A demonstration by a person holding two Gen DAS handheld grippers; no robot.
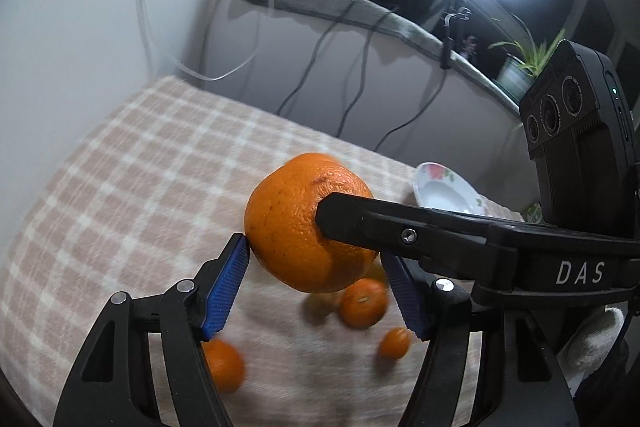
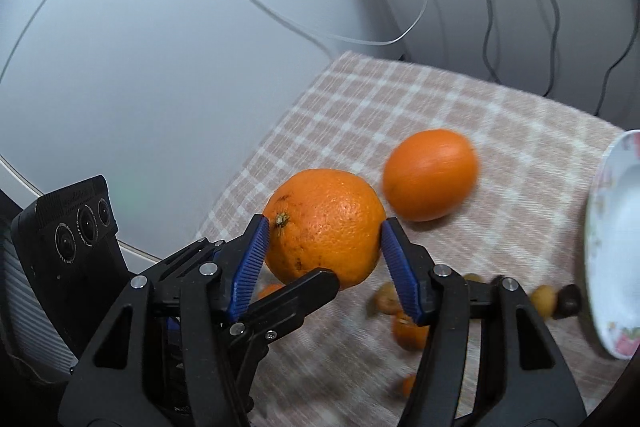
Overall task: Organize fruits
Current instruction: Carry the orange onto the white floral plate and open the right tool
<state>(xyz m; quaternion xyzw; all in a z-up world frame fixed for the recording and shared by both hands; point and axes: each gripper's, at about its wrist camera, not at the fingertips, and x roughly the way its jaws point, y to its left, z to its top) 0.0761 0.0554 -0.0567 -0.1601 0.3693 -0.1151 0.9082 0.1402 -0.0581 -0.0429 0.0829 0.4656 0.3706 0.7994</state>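
The left hand-held gripper point(image 1: 316, 269) reaches forward with its blue ribbed pads point(image 1: 226, 283) on either side of a large orange point(image 1: 298, 223); the left pad touches the fruit's lower edge, while the right pad's contact is hidden behind the orange and the black finger of the other tool, so whether it truly pinches cannot be told. The right hand-held gripper point(image 2: 324, 251) pinches that same large orange point(image 2: 324, 227) between its blue pads point(image 2: 250, 267), both pressed against the peel. The fruit hangs above the checked cloth point(image 1: 120, 167) on the bench, dimpled, bright orange, with a dry green stem end turned to the right gripper's left pad and small brown specks. Beyond it a second orange point(image 2: 430, 175) lies on the cloth, smeared by motion blur. Below, small mandarins point(image 1: 364, 303) and some brownish little fruits point(image 2: 544, 301) are blurred and partly covered by the fingers, too soft to identify. A flowered plate point(image 2: 600, 211) stands at the right, cut off by the frame edge.
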